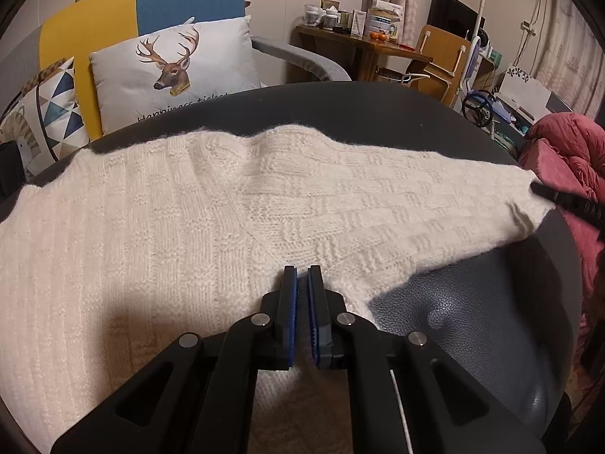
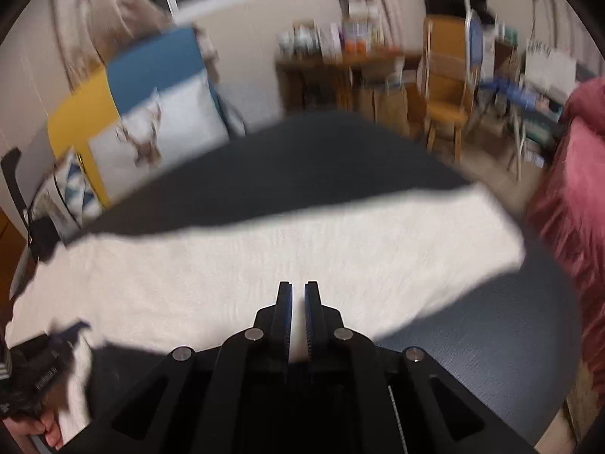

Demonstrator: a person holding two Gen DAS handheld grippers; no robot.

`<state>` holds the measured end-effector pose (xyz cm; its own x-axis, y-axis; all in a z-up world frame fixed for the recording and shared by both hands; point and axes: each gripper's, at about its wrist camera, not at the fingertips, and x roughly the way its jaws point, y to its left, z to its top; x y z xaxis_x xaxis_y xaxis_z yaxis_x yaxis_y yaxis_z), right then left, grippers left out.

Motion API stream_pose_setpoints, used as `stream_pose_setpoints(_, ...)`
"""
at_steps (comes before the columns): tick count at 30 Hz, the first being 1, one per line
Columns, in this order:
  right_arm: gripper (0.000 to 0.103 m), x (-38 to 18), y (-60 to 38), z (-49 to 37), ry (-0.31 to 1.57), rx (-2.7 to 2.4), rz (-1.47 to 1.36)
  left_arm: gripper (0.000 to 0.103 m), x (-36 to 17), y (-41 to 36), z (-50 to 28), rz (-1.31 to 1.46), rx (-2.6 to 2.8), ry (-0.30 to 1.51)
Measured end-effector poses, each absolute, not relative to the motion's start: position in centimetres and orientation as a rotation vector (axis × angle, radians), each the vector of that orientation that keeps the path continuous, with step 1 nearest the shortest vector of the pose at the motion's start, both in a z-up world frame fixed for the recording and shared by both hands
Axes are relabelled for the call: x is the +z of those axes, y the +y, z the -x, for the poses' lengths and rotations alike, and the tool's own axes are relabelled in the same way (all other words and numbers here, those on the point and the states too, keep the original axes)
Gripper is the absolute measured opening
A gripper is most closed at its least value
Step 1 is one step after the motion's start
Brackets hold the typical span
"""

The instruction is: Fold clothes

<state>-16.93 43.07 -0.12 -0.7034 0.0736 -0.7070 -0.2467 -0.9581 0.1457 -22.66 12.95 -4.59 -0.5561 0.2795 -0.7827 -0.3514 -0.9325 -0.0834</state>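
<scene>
A cream knitted sweater (image 1: 211, 219) is seen spread beneath both hand-held grippers — the left hand-held gripper (image 1: 302, 270) clenched empty above it; the right hand-held gripper (image 2: 298, 285) likewise clenched, nothing held.

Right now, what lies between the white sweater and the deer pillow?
Only a bare strip of the dark leather seat separates the white sweater from the deer pillow, in the left wrist view.

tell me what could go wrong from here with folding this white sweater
1. The left gripper has its jaws nearly shut over the cream knit sweater; whether it pinches any fabric is unclear, so a pull might slip off the fuzzy knit.
2. The sweater's far end lies beside the red quilted garment, and dragging could snag it.
3. The right wrist view is blurred, so the right gripper may be placed badly.
</scene>
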Motion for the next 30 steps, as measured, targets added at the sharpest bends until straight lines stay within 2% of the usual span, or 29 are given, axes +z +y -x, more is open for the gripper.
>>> stream_pose_setpoints(2, 0.006, 0.1, 44.1, 17.6, 0.306, 2.662, 1.104, 0.006, -4.6, 13.0, 22.7, 1.231, 2.494, 0.122)
stream_pose_setpoints(8, 0.006, -3.1, 48.4, 18.7, 0.382, 2.492, 1.194, 0.006, -4.6, 13.2, 22.7, 1.229, 2.498, 0.134)
stream_pose_setpoints(11, 0.006, -3.6, 49.3, 18.4, 0.36, 2.517, 1.168, 0.006, -4.6, 13.1, 22.7, 1.23, 2.497, 0.129)
stream_pose_setpoints(19, 0.002, -4.3, 51.1, 16.8, 0.468, 2.485, 1.092, 0.006, -4.5, 13.1, 22.8, 1.229, 2.498, 0.13)
stream_pose_setpoints(26, 0.002, -4.2, 49.8, 17.3, 0.335, 2.452, 1.096, 0.006, -3.9, 12.1, 22.9, 1.24, 2.458, 0.076)
stream_pose_setpoints(30, 0.002, -4.2, 50.2, 17.2, 0.375, 2.466, 1.087, 0.006, -1.3, 9.4, 20.4, 1.173, 2.523, 0.175)
